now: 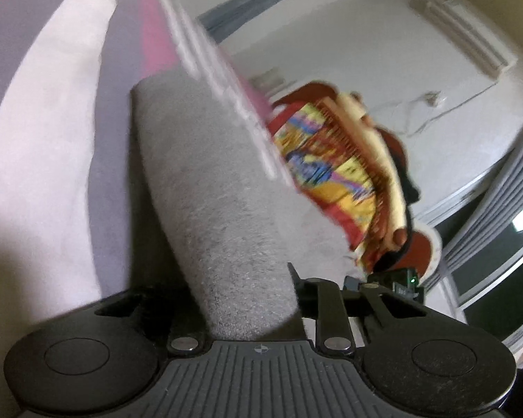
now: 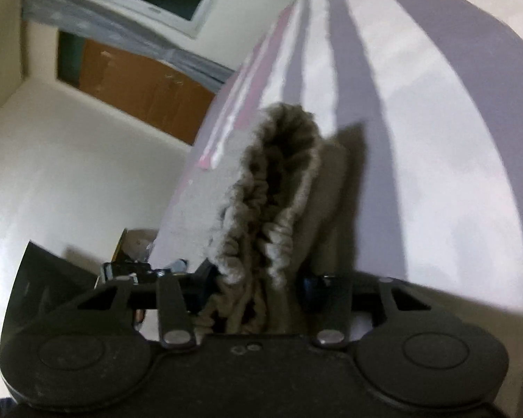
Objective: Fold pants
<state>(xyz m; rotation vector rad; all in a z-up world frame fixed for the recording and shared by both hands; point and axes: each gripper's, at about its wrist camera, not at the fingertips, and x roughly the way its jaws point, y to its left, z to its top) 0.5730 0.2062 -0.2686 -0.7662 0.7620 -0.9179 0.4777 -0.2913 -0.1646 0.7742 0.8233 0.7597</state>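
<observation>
The grey fleece pants (image 1: 212, 188) fill the middle of the left wrist view as a long smooth fold running up from my left gripper (image 1: 296, 278), which is shut on them. In the right wrist view the gathered elastic waistband of the pants (image 2: 272, 209) bunches up out of my right gripper (image 2: 258, 285), which is shut on it. Both grippers hold the pants over a pale lilac sheet with pink and white stripes (image 2: 436, 139). The fingertips of both grippers are hidden by cloth.
The bed sheet (image 1: 52, 139) lies to the left in the left wrist view. A colourful red and yellow object (image 1: 334, 160) shows beyond the sheet's edge. A cream floor (image 2: 69, 174), wooden cabinet (image 2: 139, 83) and a dark box (image 2: 52, 278) lie beside the bed.
</observation>
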